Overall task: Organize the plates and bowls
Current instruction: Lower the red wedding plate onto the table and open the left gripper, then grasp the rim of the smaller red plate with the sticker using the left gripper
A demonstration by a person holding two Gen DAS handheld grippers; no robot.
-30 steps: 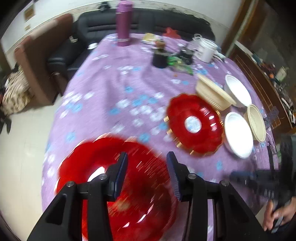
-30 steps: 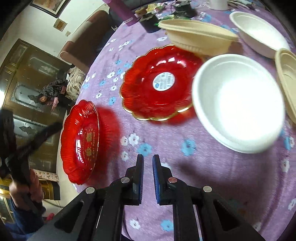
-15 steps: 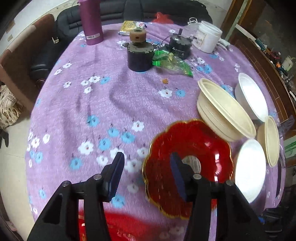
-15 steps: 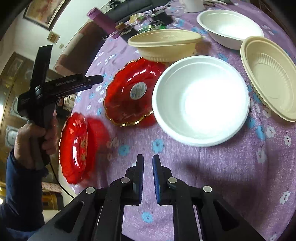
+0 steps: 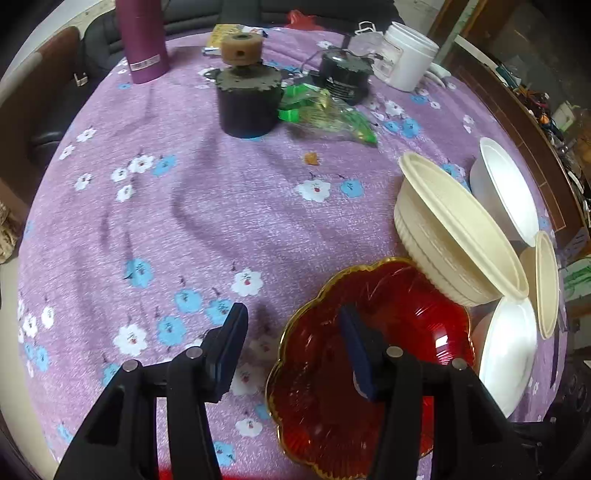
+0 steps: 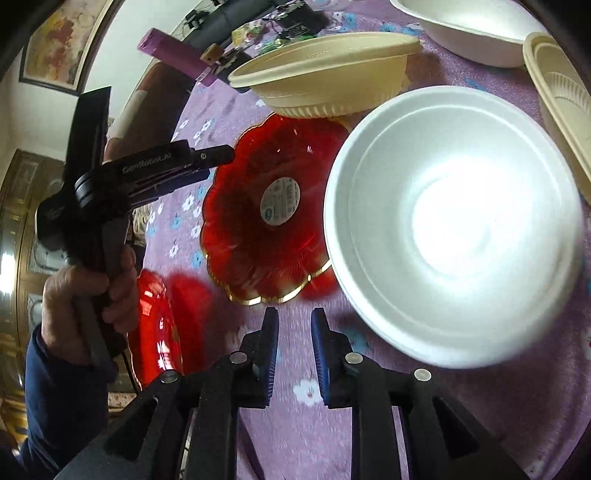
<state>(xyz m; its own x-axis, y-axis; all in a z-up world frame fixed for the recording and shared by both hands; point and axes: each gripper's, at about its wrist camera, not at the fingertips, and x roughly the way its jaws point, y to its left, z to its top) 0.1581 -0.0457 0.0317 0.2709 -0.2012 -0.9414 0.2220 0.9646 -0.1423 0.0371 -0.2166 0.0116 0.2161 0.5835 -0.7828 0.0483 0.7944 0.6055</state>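
Two grippers work our purple surface (image 5: 207,221): our left gripper (image 5: 291,347) spreads wide over the gold-rimmed red plate's (image 5: 369,369) near edge, our right gripper (image 6: 293,345) hangs slightly parted, empty; the white bowl (image 6: 454,225) sits just ahead-right, the cream bowl (image 6: 325,70) beyond.

Glossy translucent red plate (image 5: 373,369), matt white foam bowl (image 6: 454,225), woven floral tablecloth (image 5: 207,221)

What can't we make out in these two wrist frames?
- Gold-rimmed red plate: near side hidden by the left gripper in the left wrist view.
- Second red plate: motion-blurred, partly behind the hand, right wrist view.
- Sticker text: too small.
- Far white bowl: cut off by the top edge.
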